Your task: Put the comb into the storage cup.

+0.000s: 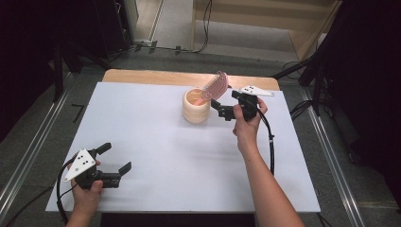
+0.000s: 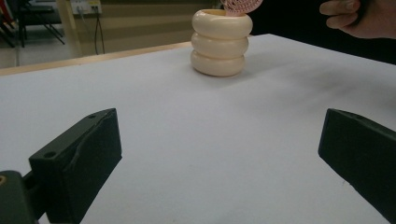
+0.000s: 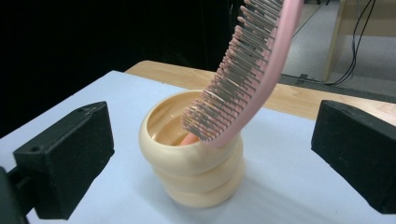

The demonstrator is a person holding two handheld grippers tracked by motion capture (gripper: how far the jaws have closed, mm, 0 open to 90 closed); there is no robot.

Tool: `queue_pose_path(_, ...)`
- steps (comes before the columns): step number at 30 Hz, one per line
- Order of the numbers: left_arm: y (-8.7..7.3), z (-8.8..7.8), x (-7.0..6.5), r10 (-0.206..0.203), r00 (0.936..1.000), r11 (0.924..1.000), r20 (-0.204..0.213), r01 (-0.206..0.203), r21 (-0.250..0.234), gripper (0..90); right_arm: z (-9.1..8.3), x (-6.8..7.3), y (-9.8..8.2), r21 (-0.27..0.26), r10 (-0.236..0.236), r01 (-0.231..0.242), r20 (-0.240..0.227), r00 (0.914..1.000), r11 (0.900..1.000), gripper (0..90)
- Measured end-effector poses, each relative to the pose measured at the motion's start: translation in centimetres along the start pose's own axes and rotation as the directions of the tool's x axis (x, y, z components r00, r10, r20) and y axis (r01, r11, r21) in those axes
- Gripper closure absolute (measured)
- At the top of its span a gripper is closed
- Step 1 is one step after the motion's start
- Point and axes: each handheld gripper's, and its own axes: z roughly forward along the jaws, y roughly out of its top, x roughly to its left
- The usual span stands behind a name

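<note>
Cream-coloured and ribbed in three rings, the cup [image 1: 196,106] stands on the white table [image 1: 156,142] toward its far edge. A pink brush [image 1: 215,86] sits handle-down in it, leaning on the rim (bristles face the camera in the right gripper view). The right gripper [image 1: 222,108] is just beside the cup, jaws wide apart and empty. The left gripper [image 1: 115,158], well apart at the near corner, also gapes with nothing in it.

White table [image 1: 156,137], cream ribbed cup [image 1: 196,111] standing on it
</note>
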Motion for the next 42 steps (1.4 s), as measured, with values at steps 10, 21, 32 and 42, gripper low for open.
queue_pose_path(10, 0.0, 0.0, -0.1, 0.003, 1.0000, 1.0000, 0.000, -0.003, 0.001, 0.0, -1.6, -0.2, -0.8, -0.004, -0.013, 0.013, -0.002, 0.9999, 1.000, 0.0)
queue_pose_path(21, 0.0, 0.0, -0.1, 0.003, 1.0000, 1.0000, -0.002, -0.003, 0.002, 0.0, -3.7, -0.3, -2.1, -0.011, -0.043, 0.043, 0.007, 0.9990, 0.999, 0.0)
queue_pose_path(32, 0.0, 0.0, -0.1, 0.005, 1.0000, 1.0000, -0.002, -0.005, 0.006, 0.0, -5.2, -0.9, -3.4, -0.023, -0.049, 0.050, 0.005, 0.9988, 0.999, 0.0)
queue_pose_path(42, 0.0, 0.1, -0.2, 0.006, 1.0000, 1.0000, -0.004, -0.006, 0.007, 0.0, -6.7, -1.8, -4.8, -0.026, -0.045, 0.046, 0.015, 0.9989, 0.999, 0.0)
